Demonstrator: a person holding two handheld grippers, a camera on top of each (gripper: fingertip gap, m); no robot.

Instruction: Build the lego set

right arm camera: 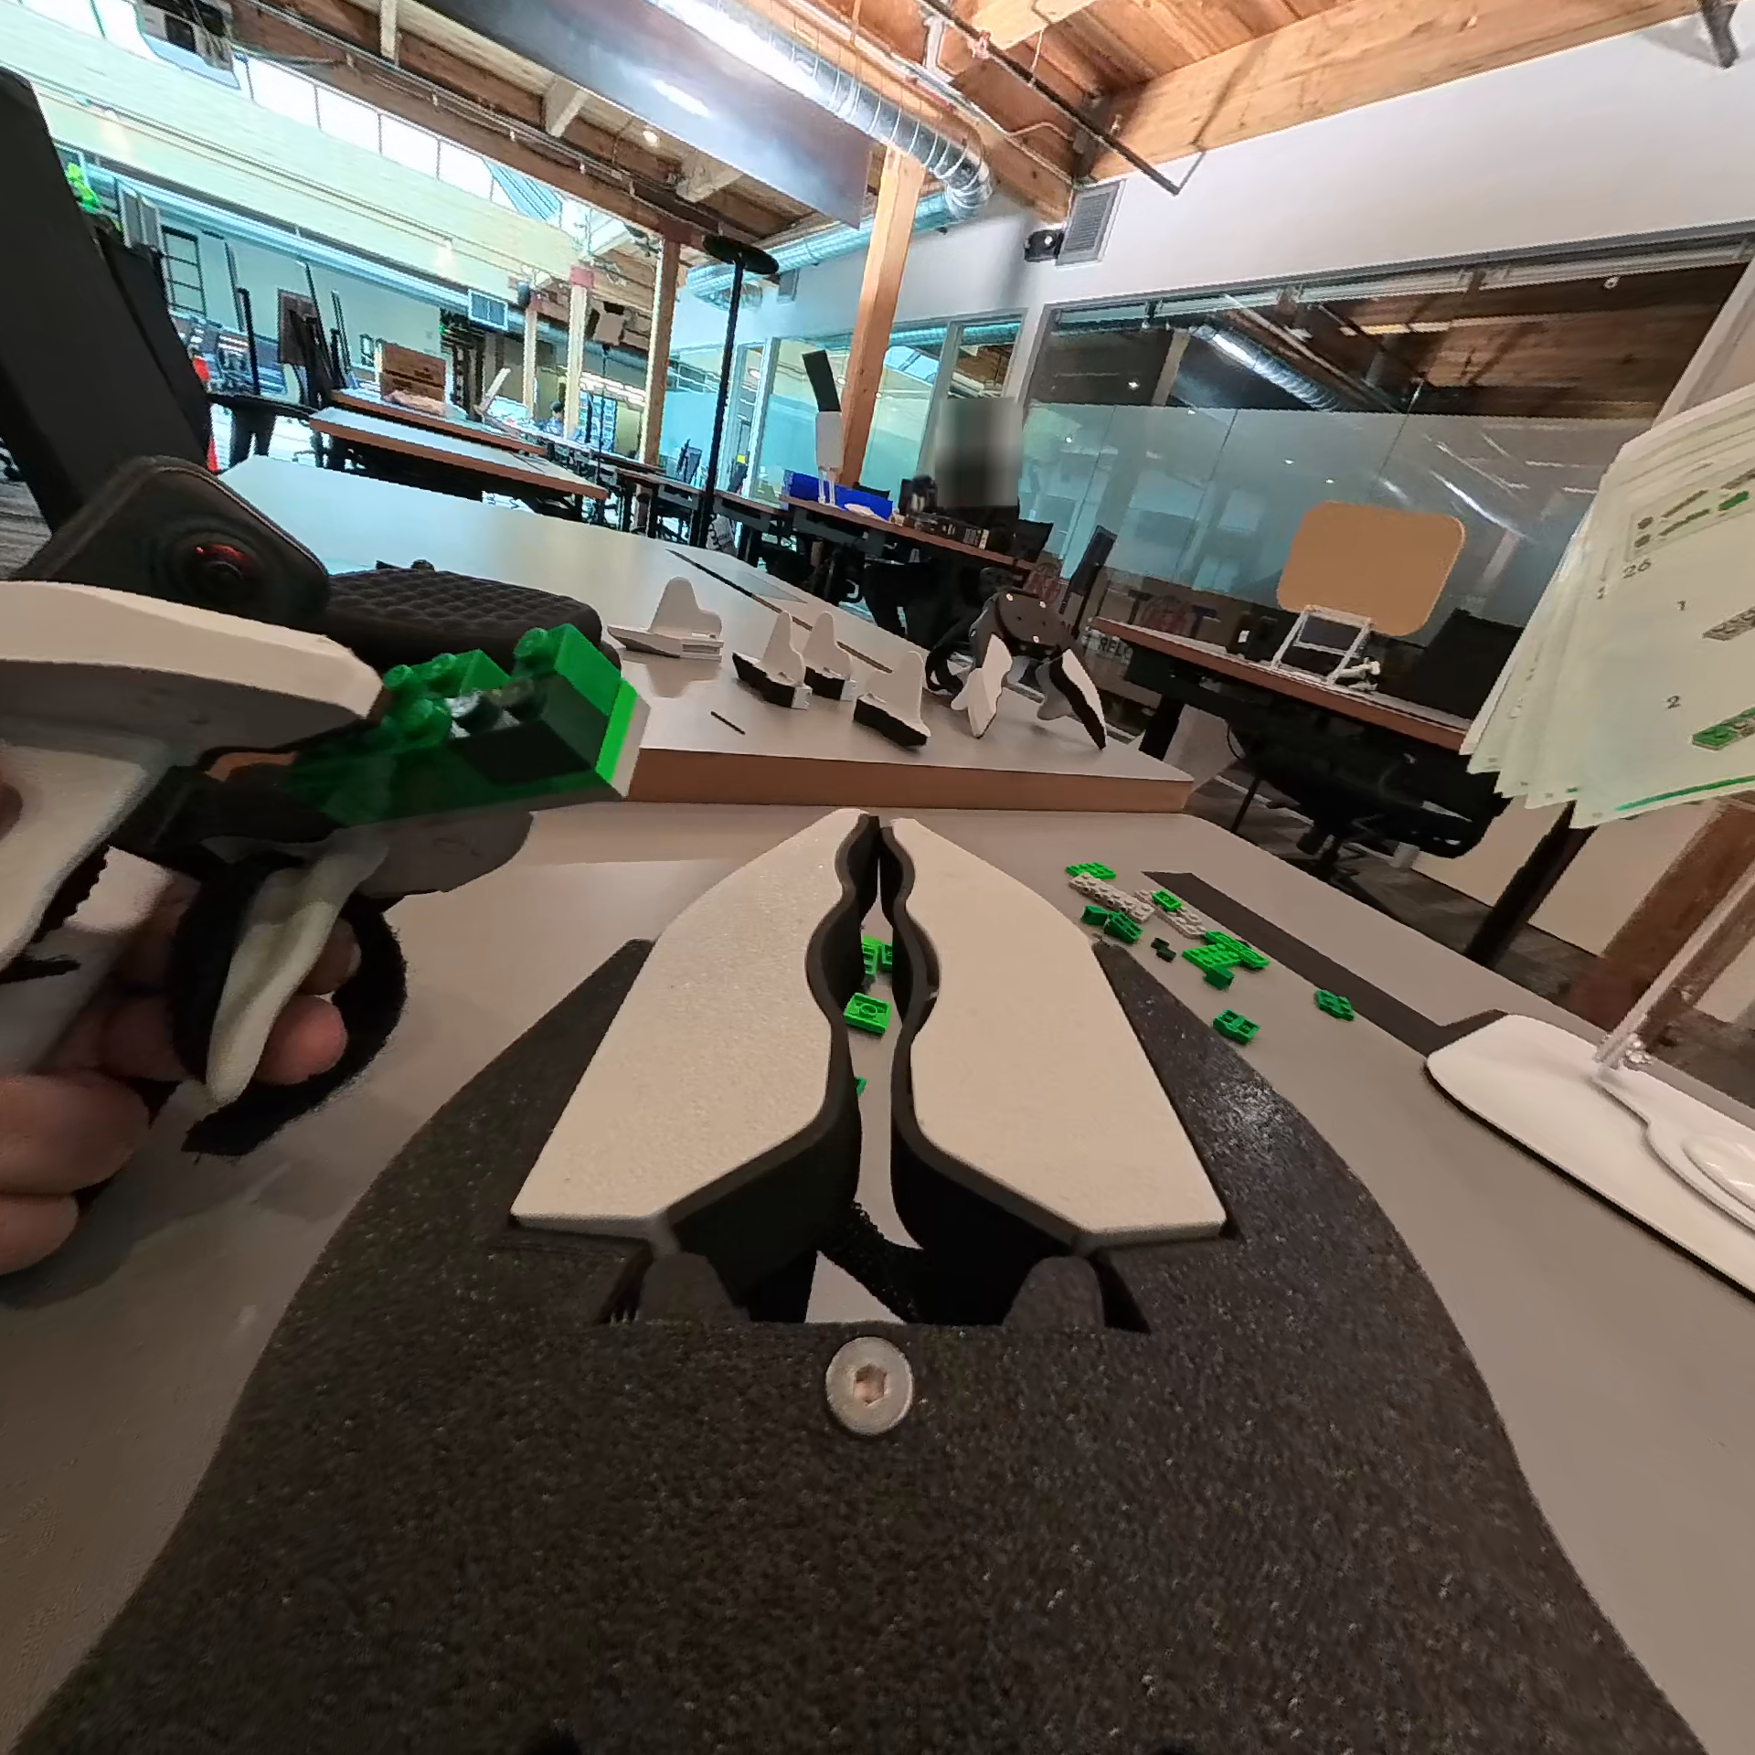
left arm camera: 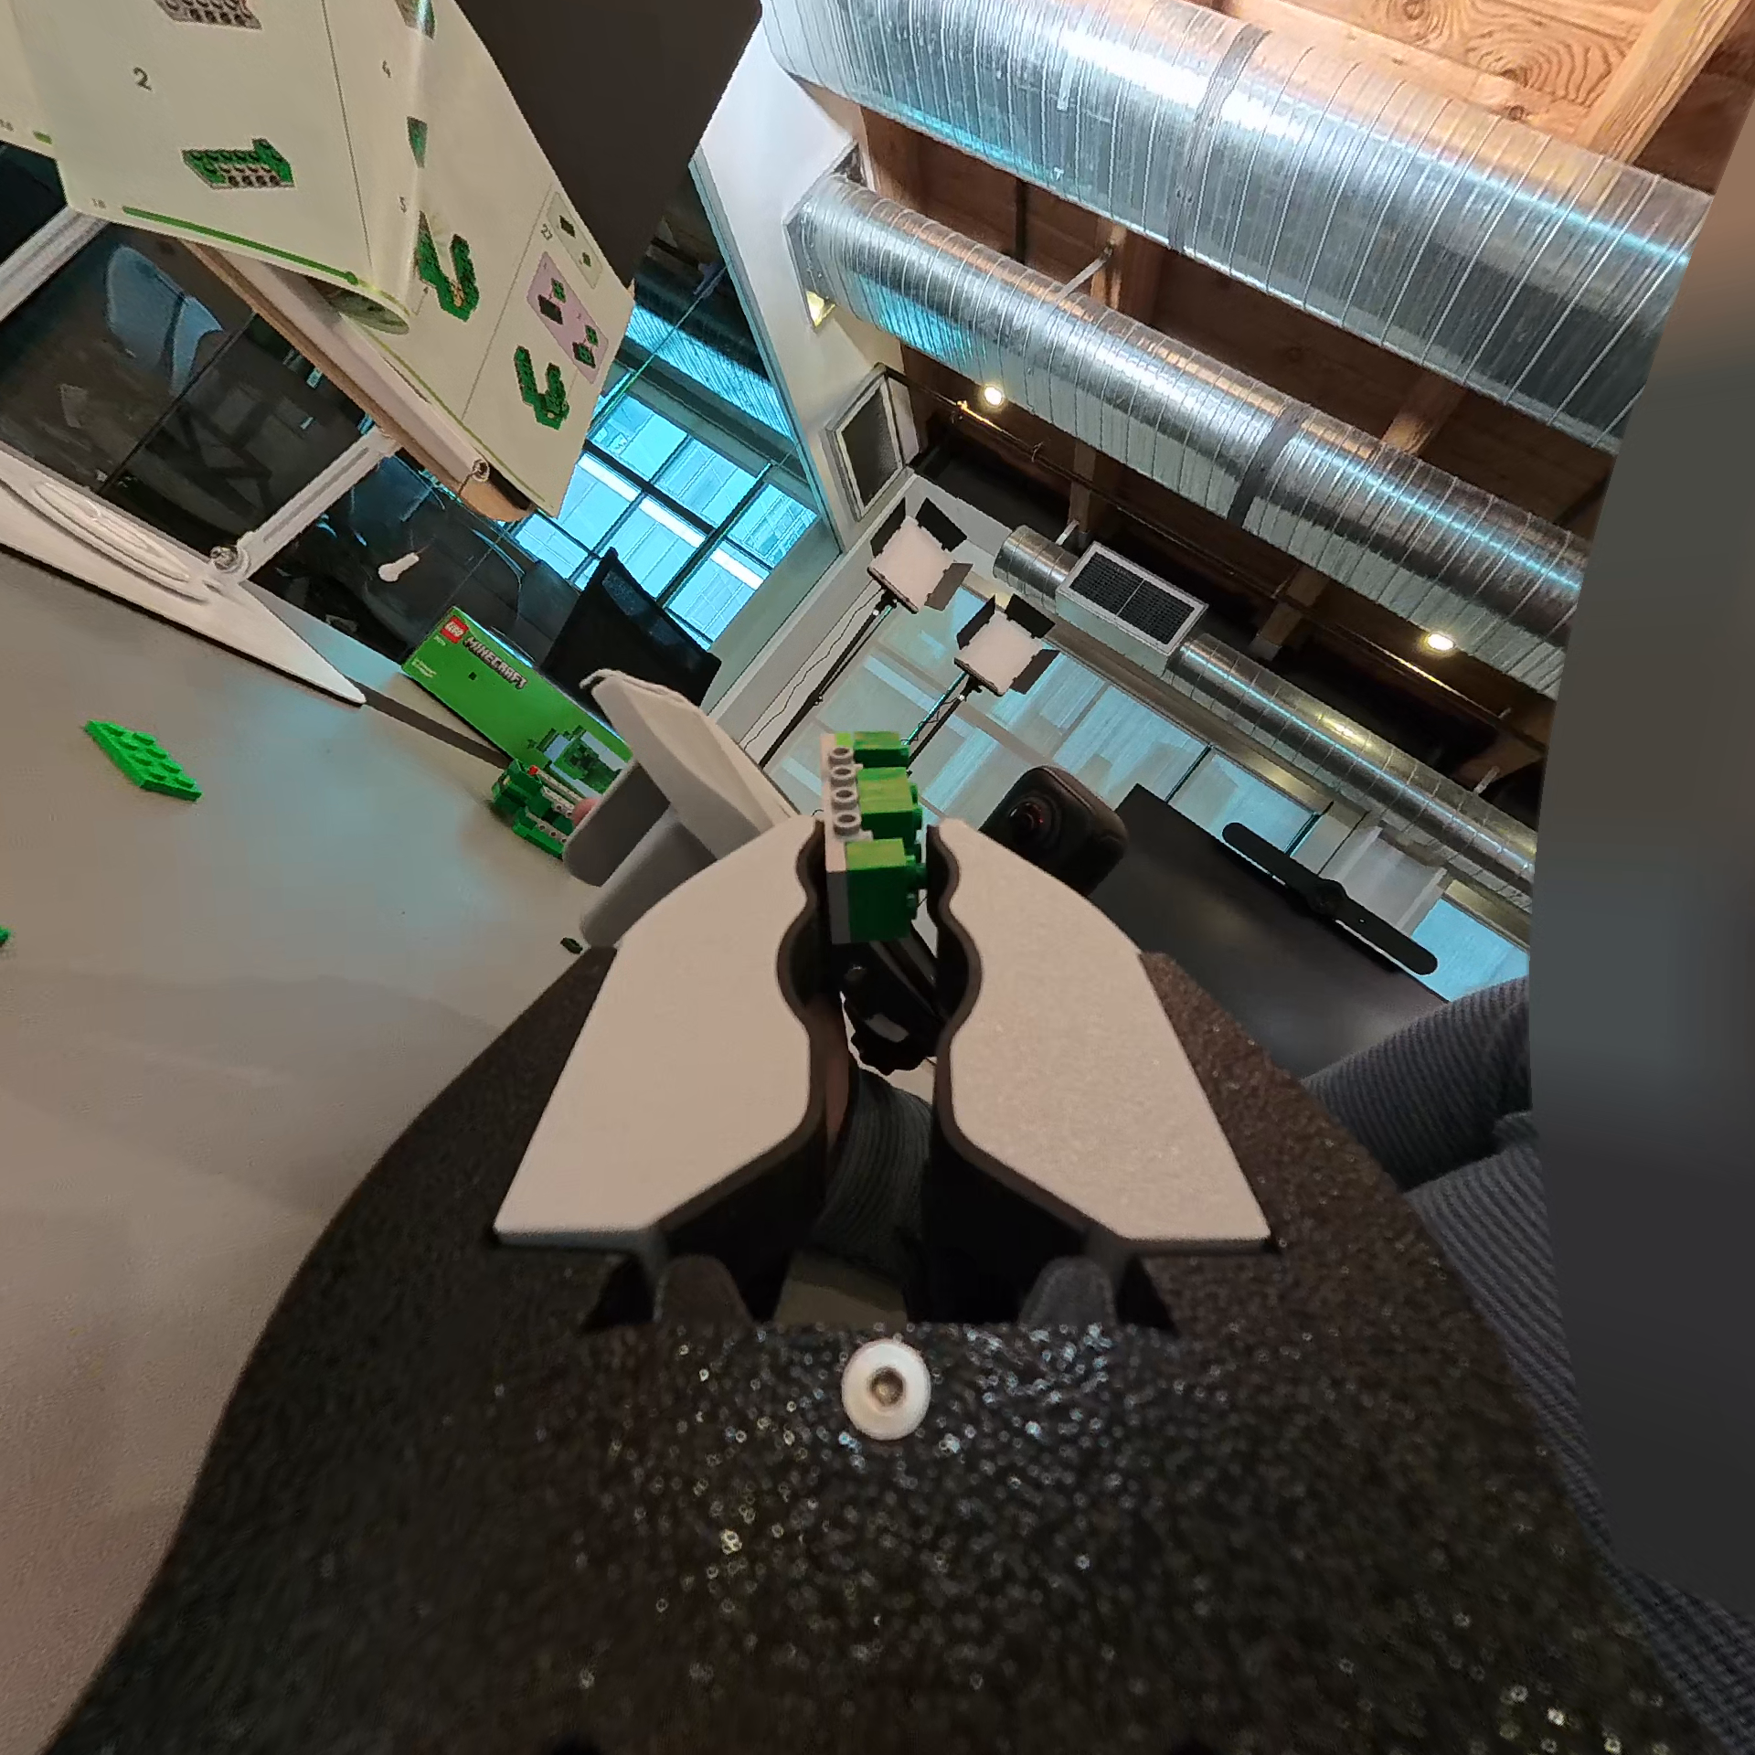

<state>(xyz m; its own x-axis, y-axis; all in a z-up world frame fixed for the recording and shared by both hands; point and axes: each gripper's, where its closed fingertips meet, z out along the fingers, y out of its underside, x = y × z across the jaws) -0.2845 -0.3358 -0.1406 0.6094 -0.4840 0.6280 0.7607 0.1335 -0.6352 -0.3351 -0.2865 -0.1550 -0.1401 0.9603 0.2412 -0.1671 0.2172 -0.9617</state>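
My left gripper [left arm camera: 878, 845] is shut on a small lego assembly [left arm camera: 869, 855] of green bricks on a grey studded plate, held up off the table. The same assembly [right arm camera: 513, 722] shows at the left of the right wrist view, in the left gripper held by a person's hand. My right gripper [right arm camera: 876, 836] is shut with nothing between its tips, low over the grey table [right arm camera: 570, 912]. Loose green and grey bricks [right arm camera: 1168, 931] lie just beyond it, and one green piece [right arm camera: 866, 1011] shows under its fingers. The right gripper's white fingers [left arm camera: 684, 750] also show in the left wrist view.
An instruction booklet [right arm camera: 1652, 646] hangs on a clear stand with a white base [right arm camera: 1567, 1111] at the right. A green lego box [left arm camera: 513, 684], a small green build [left arm camera: 537, 798] and a flat green plate [left arm camera: 142, 760] are on the table. Spare gripper fingers [right arm camera: 807, 665] stand on the far table. The tips of one gripper are about 7 centimeters away from the tips of the other.
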